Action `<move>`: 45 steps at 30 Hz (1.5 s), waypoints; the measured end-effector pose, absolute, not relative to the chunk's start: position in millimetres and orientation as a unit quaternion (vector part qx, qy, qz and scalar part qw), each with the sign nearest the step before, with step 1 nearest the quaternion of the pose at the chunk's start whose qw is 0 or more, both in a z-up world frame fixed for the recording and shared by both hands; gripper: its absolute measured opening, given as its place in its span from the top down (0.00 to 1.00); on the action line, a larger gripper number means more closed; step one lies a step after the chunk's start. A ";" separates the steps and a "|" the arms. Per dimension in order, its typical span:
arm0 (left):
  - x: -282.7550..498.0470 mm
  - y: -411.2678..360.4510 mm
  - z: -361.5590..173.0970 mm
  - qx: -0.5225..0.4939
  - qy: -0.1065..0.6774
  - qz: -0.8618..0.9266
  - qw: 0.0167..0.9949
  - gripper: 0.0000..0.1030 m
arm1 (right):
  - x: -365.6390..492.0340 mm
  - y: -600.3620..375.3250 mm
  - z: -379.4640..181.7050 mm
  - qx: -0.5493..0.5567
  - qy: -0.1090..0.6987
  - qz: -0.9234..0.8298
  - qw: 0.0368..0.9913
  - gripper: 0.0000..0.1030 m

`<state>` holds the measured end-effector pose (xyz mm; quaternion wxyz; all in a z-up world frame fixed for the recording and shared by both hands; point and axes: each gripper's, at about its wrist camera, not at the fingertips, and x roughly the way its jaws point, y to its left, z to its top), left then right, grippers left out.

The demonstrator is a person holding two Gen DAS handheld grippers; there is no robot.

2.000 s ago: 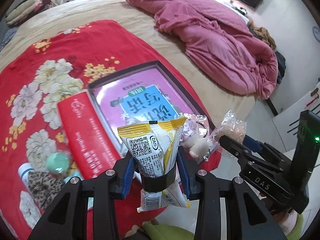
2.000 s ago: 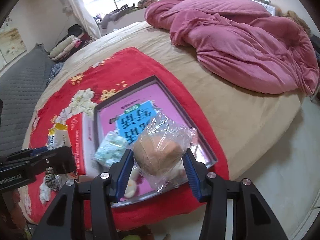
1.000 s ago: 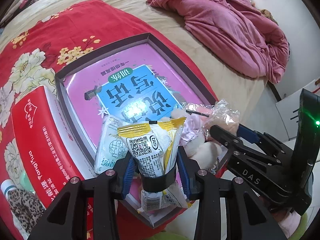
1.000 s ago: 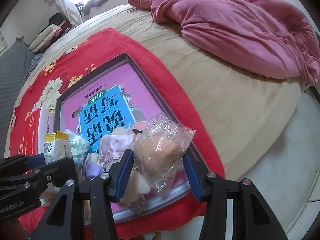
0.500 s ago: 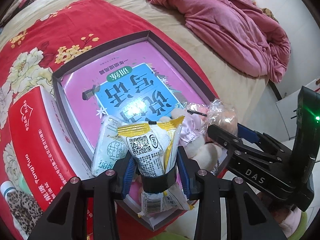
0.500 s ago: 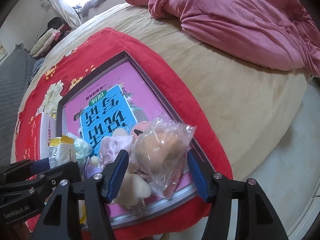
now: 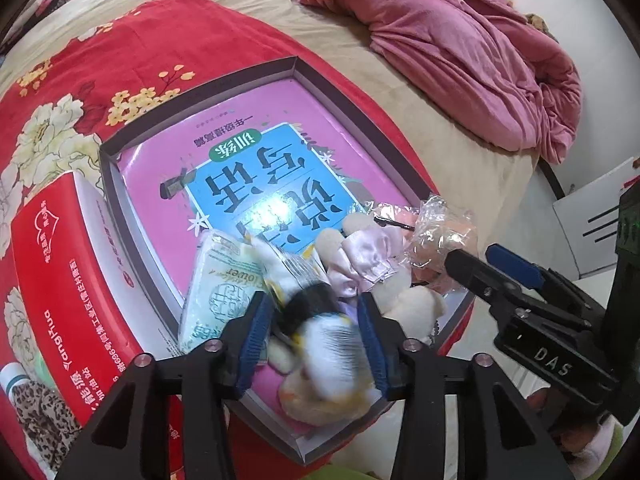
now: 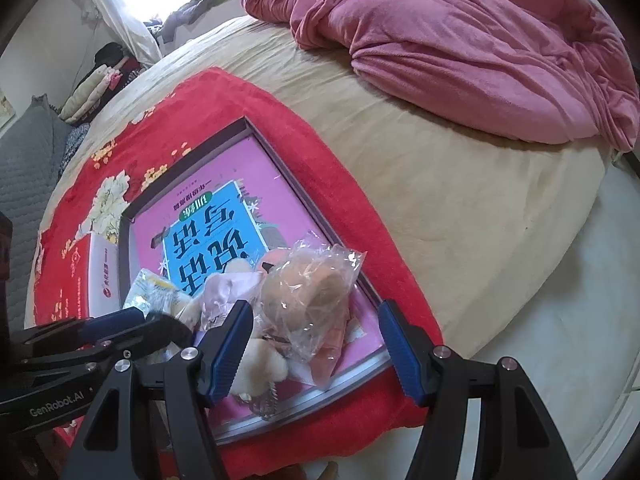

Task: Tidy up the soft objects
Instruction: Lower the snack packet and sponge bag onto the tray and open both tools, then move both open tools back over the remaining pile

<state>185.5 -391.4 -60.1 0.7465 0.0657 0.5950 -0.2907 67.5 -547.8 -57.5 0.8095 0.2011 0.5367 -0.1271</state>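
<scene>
Both grippers parted: left gripper (image 7: 316,334) opening around blurred snack packet (image 7: 320,320), right gripper (image 8: 316,344) loose beside bagged bun (image 8: 312,292).

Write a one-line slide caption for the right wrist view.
Right gripper open over the clear bag with a brown plush lying in the pink-lined tray.

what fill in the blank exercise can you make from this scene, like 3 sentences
1. The shallow box lies on a floral cloth whose main colour is ____.
2. The toy in the clear plastic bag lies between the open jaws of the ____ gripper.
3. The crumpled blanket at the far side of the bed is ____.

Missing words: red; right; pink
</scene>
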 end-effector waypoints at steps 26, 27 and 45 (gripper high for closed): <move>159.2 -341.8 0.3 0.062 0.544 -0.274 0.791 0.28 | 60.1 -520.0 6.6 0.175 0.496 -0.104 0.844 0.31; 157.7 -338.0 3.2 0.061 0.542 -0.273 0.792 0.28 | 59.5 -517.3 9.9 0.174 0.494 -0.101 0.846 0.31; 129.4 -256.6 44.9 0.028 0.508 -0.234 0.828 0.24 | 58.0 -453.7 52.0 0.136 0.473 -0.050 0.869 0.30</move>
